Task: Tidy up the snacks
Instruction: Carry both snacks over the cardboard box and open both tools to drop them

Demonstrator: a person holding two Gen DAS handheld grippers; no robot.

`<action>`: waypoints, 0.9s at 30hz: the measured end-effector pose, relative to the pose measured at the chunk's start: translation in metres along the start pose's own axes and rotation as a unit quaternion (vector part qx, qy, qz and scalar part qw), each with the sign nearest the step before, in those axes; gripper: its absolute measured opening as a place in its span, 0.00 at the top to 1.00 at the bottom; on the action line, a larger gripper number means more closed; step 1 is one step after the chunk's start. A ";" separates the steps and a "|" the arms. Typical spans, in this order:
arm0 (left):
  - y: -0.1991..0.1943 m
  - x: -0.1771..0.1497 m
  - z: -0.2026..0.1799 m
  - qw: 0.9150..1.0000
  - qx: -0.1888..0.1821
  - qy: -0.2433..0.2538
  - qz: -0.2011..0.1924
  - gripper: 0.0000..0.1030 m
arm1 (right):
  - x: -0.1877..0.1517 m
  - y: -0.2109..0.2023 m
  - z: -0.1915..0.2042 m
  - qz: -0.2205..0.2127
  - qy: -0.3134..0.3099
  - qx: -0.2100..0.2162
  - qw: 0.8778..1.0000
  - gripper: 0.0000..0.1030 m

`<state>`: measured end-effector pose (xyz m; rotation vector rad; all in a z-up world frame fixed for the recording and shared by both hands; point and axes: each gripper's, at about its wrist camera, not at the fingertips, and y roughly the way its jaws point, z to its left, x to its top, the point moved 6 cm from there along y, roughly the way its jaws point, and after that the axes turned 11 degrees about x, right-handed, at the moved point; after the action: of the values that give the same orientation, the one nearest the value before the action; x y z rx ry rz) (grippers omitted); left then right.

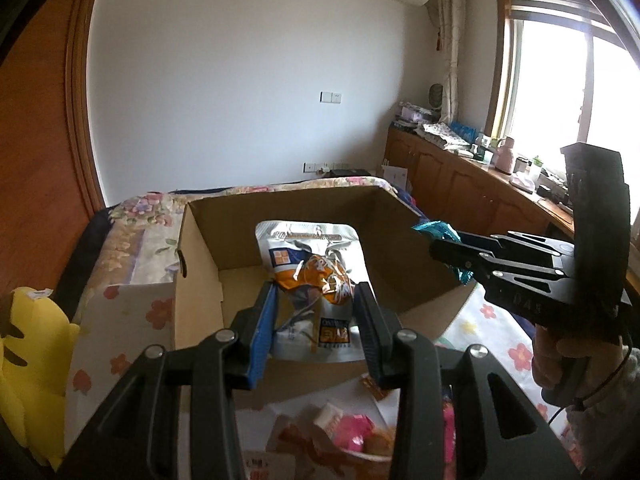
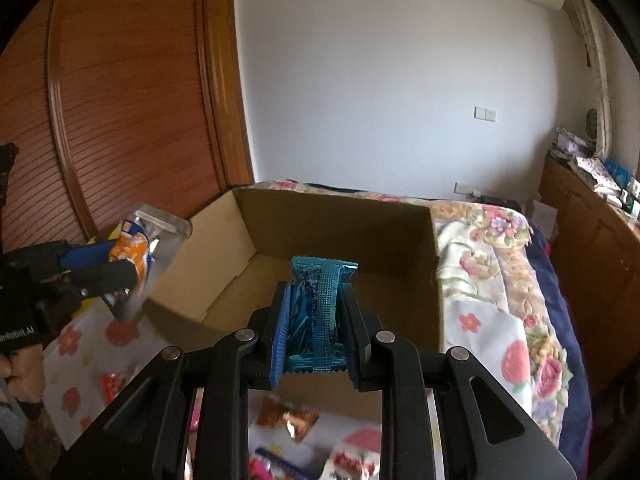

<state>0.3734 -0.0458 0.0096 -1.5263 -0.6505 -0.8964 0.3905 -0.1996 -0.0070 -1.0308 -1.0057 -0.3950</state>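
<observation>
Flowered bedding (image 2: 500,280) covers the bed under an open cardboard box (image 1: 200,264), with a wooden wardrobe (image 2: 120,120) at nine o'clock and a bright window (image 1: 560,80) at two o'clock in the left wrist view. At the left, the left gripper (image 1: 314,316) pinches a silver and orange snack pouch (image 1: 312,276) between its blue pads, holding it upright over the box's near edge. To the right, at three o'clock from that pouch, the right gripper (image 2: 312,320) is clamped on a blue snack packet (image 2: 316,300) above the box's near right side, while more loose snacks (image 2: 288,420) lie on the bedding at six o'clock, in front of the box.
</observation>
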 end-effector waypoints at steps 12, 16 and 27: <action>0.048 -0.003 -0.004 1.000 0.012 -0.003 0.024 0.58 | -0.009 0.035 -0.007 0.029 0.002 -0.003 1.000 0.72; 0.048 -0.007 -0.004 0.999 0.025 0.002 0.022 0.50 | -0.012 0.033 -0.007 0.028 0.004 -0.004 1.000 0.66; -0.001 -0.017 -0.008 1.000 0.027 -0.002 0.005 0.44 | -0.010 -0.017 0.009 0.016 -0.004 -0.007 1.000 0.61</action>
<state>0.3618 -0.0518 -0.0037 -1.4827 -0.6638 -0.8631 0.3688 -0.2025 -0.0056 -1.0598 -0.9931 -0.3722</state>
